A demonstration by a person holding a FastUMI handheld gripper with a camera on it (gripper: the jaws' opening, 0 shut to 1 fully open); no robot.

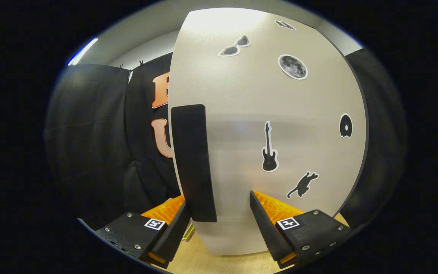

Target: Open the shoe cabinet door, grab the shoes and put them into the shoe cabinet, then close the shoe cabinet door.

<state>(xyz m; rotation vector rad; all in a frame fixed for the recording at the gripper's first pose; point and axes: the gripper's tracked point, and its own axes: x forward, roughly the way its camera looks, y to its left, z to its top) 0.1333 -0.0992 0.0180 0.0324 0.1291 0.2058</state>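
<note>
The cabinet door stands close ahead, a smooth, matte, pale panel with a thin dark edge, bulging in the fisheye so that its outline reads as a rounded slab. A flat, black, oblong handle runs upright along its left edge. Flat cut-out stickers dot the face: sunglasses, a grey moon, a guitar, a leaping cat, a bitten disc at the far right, and one more at the top too cut off to identify.

The gripper is spread wide, its fingers released, straddling the door's lower part with the handle's foot just inside the left finger. Whether the serrated right finger touches the panel is hard to tell. Light wood floor shows beneath. No shoes appear; the cabinet's inside is hidden behind the door.
</note>
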